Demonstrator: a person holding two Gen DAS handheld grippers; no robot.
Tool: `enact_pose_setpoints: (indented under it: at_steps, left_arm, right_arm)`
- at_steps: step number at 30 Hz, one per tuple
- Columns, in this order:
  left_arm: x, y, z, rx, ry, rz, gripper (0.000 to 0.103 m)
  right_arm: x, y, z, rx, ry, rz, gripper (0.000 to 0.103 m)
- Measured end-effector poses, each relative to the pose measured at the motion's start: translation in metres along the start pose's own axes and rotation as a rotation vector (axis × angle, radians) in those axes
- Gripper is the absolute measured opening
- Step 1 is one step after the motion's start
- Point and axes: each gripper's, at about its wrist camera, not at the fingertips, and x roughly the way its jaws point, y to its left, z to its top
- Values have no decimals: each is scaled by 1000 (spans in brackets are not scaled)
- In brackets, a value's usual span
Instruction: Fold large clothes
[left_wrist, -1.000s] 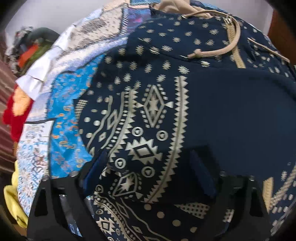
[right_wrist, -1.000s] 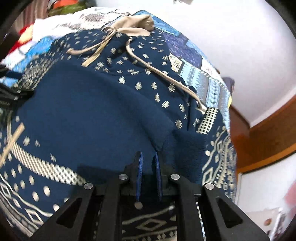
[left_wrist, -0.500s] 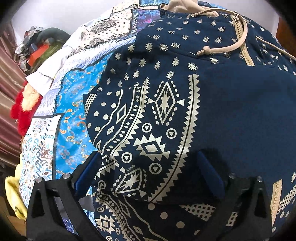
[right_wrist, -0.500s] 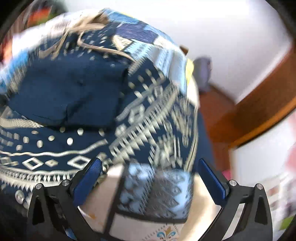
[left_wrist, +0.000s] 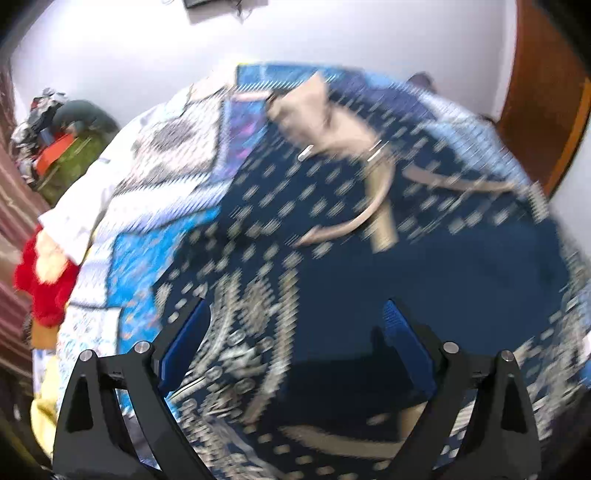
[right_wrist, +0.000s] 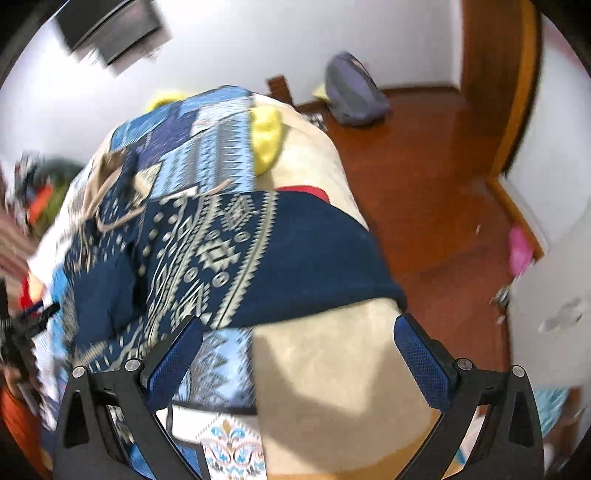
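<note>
A large navy hoodie (left_wrist: 424, 280) with a cream tribal pattern, beige hood lining and drawstrings lies spread on a patchwork bedspread. In the right wrist view the hoodie (right_wrist: 295, 258) has one sleeve stretched towards the bed's right edge. My left gripper (left_wrist: 295, 332) is open and empty, held above the hoodie's patterned part. My right gripper (right_wrist: 295, 347) is open and empty, above the bare bedspread just in front of the sleeve. The left wrist view is blurred by motion.
The blue and white patchwork bedspread (left_wrist: 147, 221) covers the bed (right_wrist: 332, 387). Piled clothes (left_wrist: 62, 155) and a red item (left_wrist: 40, 280) lie at the bed's left side. A yellow cloth (right_wrist: 266, 136), a grey backpack (right_wrist: 354, 92) and wooden floor (right_wrist: 424, 184) are right.
My right gripper opened, let go of the hoodie fabric and pulled back and to the right. My left gripper stayed open and lifted away, tilting up to show the wall.
</note>
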Motion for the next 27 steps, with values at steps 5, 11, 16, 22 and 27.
enact_pose_setpoints:
  at_steps: [5, 11, 16, 22, 27]
  left_arm:
    - [2, -37, 21, 41, -10, -98, 95]
    - [31, -78, 18, 114, 38, -129, 95]
    - [59, -96, 2, 150, 105, -134, 96]
    - [49, -89, -4, 137, 79, -118, 95]
    - [11, -70, -1, 137, -4, -70, 95]
  right_arm:
    - [29, -17, 15, 208, 72, 75, 98]
    - [72, -35, 18, 397, 127, 188, 80]
    - [76, -33, 30, 387, 72, 142, 32]
    - [29, 1, 54, 206, -97, 91, 9]
    - [-27, 53, 77, 80, -202, 151, 9]
